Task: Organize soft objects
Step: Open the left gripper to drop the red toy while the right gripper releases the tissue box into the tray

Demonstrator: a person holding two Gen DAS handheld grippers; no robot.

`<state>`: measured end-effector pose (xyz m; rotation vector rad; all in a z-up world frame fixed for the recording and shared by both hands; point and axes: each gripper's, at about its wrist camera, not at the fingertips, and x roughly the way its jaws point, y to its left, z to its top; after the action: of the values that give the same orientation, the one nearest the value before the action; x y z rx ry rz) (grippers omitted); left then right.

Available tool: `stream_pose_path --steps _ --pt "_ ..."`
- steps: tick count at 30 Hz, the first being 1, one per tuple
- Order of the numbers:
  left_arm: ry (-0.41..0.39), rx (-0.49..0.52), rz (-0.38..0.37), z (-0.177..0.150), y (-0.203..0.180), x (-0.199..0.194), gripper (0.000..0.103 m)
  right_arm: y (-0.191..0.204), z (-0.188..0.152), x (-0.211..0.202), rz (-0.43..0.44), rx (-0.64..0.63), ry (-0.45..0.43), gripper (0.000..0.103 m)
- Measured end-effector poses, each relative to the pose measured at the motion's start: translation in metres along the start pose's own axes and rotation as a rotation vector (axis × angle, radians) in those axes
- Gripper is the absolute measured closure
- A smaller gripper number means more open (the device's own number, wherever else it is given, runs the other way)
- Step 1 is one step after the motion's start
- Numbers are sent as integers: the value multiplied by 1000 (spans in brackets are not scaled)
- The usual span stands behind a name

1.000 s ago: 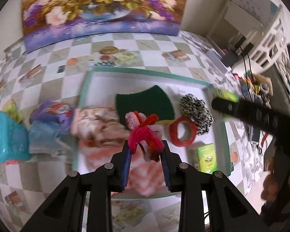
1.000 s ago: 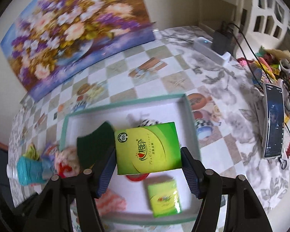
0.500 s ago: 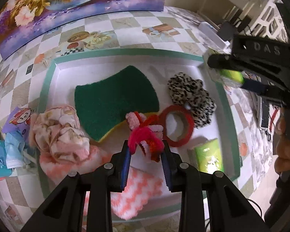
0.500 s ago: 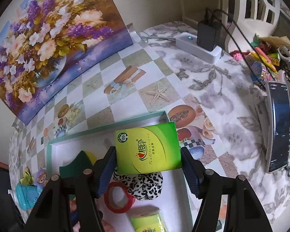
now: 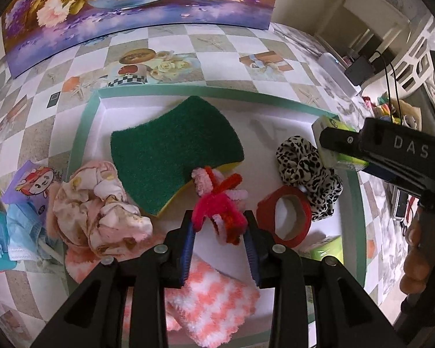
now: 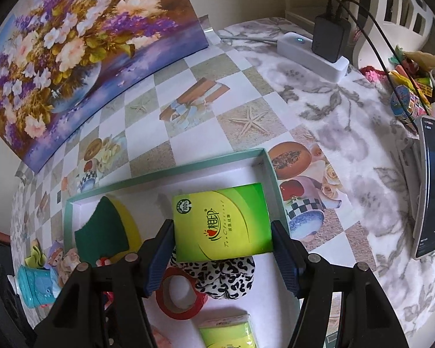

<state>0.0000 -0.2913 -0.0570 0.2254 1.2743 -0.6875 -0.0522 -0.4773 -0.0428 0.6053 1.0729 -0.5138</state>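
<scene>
left gripper (image 5: 219, 226): opening, pipe-cleaner toy (image 5: 217, 203) between | right gripper (image 6: 222, 242): grips tissue pack (image 6: 221, 223), long axis jaw-to-jaw, above tray (image 6: 271, 171) right edge

A shallow tray (image 5: 84, 133) sits on the table (image 6: 319, 121), with a painting (image 5: 136, 3) propped along the table's far edge behind it. In the tray the sponge (image 5: 174, 150) lies toward the far left corner; the scrunchie (image 5: 307, 168) lies to its right, and the tape roll (image 5: 284, 217) touches the scrunchie's near side. A crumpled cloth (image 5: 101, 208) drapes over the tray's left rim, a knitted cloth (image 5: 211, 298) lies at the near edge, and a tissue pack (image 6: 226, 333) sits near the right corner. Left of the tray — outside it — lie a face mask (image 5: 26, 229) and a small packet (image 5: 32, 179). Off to the right, well apart, stand a power strip (image 6: 313, 55) and a phone (image 6: 432, 185).
</scene>
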Motion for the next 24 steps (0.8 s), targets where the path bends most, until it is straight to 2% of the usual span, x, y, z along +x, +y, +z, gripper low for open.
stream_pose_path --steps 4,8,16,24 --pt "-1 5 -9 2 -4 -7 51 2 1 -3 -7 -9 -5 35" --pt "-12 30 -4 4 -11 -17 43 3 1 -6 -15 -15 -8 34" --pt "-40 27 -5 9 -12 -38 41 0 1 -9 -22 -4 -4 31" --pt "-66 -46 32 14 10 -44 38 -1 0 -8 -34 3 10 31"
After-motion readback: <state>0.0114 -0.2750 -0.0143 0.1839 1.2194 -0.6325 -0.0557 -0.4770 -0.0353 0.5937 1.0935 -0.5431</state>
